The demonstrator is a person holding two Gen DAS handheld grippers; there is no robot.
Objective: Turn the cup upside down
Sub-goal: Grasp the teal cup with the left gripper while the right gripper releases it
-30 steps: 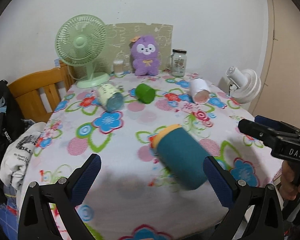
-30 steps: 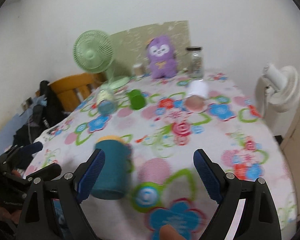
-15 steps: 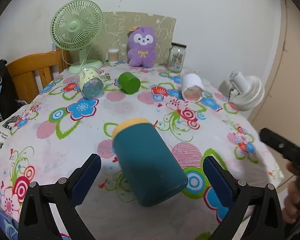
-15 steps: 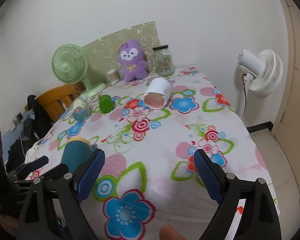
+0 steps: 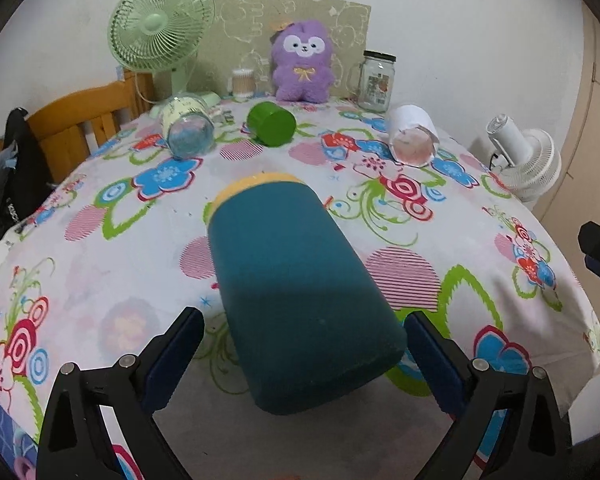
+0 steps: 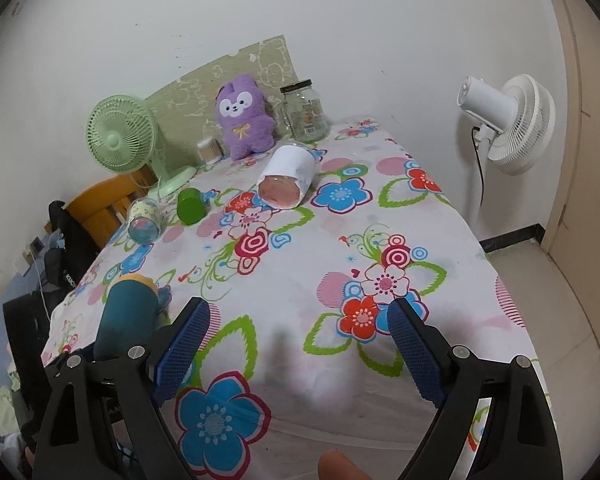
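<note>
- Your left gripper (image 5: 300, 354) stands wide apart, its blue-padded fingers (image 5: 171, 354) flanking the base of the teal cylindrical cup with the yellow rim (image 5: 296, 292). Neither pad visibly presses the cup.
- The cup lies on its side near the table's front edge, yellow rim pointing away from you. That likely explains the low, end-on approach: a grip across the body would let you tip it rim-down.
- Your right gripper (image 6: 296, 348) hangs wide and empty over bare cloth, to the right of the cup.
- The floral tablecloth (image 5: 440, 240) covers a table set against a white wall.
- Farther back lie a toppled glass jar (image 5: 186, 132), a green cup (image 5: 272, 124) and a white cup (image 5: 414, 140), all on their sides.
- A green desk fan (image 5: 162, 30), purple plush toy (image 5: 302, 62) and upright glass jar (image 5: 376, 80) line the wall; a white floor fan (image 6: 508, 124) stands beside the table.
</note>
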